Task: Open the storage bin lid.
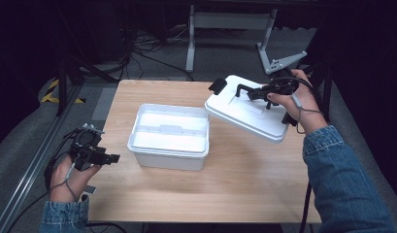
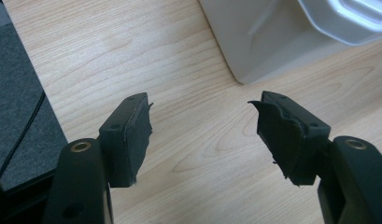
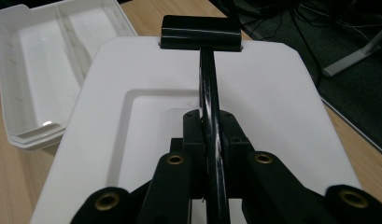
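Pinching the thin black handle (image 3: 212, 107) of a smooth white lid (image 1: 244, 109), the right gripper (image 3: 212, 140); the left gripper (image 2: 200, 128) gapes, rectangular tub (image 1: 169, 138) ahead.

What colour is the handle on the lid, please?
Black; the handle shows best in the right gripper view, standing out against the white lid.

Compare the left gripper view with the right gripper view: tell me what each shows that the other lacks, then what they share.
The left gripper view alone shows the left gripper open, its fingers apart above bare wood with nothing between them. The right gripper view alone shows the right gripper shut on the black handle of the white lid, and the white box's divided interior. Both show the wooden table and part of the white box.
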`<state>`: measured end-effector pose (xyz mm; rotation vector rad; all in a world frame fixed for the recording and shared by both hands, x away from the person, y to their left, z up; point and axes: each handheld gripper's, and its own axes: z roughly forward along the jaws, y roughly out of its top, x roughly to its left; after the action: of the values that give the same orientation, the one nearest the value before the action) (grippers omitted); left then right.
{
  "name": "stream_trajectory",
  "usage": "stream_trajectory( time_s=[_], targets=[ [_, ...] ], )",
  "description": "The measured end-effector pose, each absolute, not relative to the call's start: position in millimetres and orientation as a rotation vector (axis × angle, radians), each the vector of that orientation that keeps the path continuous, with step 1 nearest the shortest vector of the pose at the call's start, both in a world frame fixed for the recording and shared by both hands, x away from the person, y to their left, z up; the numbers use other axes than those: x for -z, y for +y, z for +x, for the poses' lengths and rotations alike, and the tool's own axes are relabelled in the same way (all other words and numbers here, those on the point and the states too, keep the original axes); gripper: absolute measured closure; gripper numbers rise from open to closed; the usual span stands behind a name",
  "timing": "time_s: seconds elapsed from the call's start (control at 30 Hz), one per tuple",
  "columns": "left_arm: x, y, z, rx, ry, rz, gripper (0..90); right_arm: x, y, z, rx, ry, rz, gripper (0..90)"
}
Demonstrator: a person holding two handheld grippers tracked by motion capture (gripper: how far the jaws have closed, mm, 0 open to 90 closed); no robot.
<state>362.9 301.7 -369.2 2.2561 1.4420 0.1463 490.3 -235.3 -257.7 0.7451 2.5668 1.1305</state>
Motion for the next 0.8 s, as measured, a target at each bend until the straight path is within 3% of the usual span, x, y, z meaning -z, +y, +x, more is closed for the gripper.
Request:
stream_trajectory(
  time_s=[0.8],
  targets=[
    [373.5,302.5,362.4,-0.142,1.458,2.264,35.4,341.8,-278.1,499.8,-1.082,2.566,0.901,84.5]
  ],
)
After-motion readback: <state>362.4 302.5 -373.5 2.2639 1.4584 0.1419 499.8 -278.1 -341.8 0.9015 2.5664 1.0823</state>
